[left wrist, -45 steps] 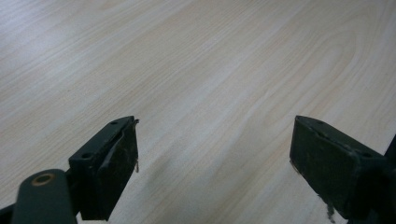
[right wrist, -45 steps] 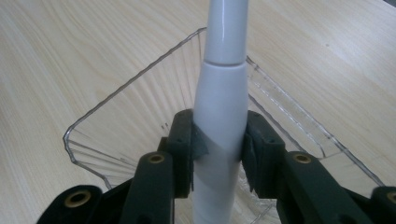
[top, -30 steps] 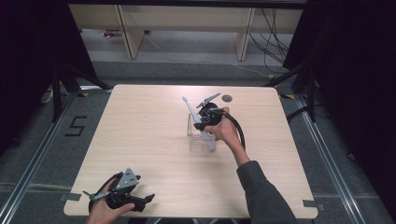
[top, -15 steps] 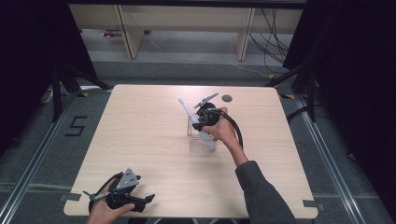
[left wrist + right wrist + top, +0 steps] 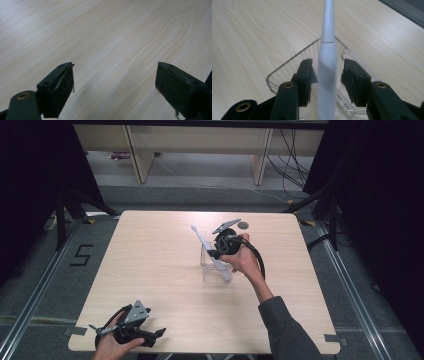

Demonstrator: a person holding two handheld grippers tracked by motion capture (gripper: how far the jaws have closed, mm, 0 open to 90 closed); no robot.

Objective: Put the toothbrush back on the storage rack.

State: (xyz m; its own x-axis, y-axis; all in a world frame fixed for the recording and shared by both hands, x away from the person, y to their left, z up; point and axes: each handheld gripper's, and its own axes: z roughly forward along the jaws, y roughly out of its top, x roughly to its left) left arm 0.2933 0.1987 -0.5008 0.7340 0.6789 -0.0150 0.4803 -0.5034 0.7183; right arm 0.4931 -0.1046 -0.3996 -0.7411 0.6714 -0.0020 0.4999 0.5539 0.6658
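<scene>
Right tongs (image 5: 327,77) slightly parted around white toothbrush (image 5: 327,67), clear tray (image 5: 287,70) beneath

A black number 5 (image 5: 82,255) was marked on the grey floor left of the table (image 5: 150,270)

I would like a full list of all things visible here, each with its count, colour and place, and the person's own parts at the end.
Table: 1, light wood, centre of the high view.
Clear tray: 1, transparent plastic, on the table right of centre.
Electric toothbrush: 1, white, leaning out of the clear tray, between the right gripper's jaws.
Small round disc: 1, dark grey, on the table near its far edge.
Shelf unit: 1, pale wood, on the floor beyond the table.
Cables: several, black, on the floor at the far right.
Left gripper: 1, black, open, near the table's near left corner.
Right gripper: 1, black, around the toothbrush; grip uncertain.
</scene>
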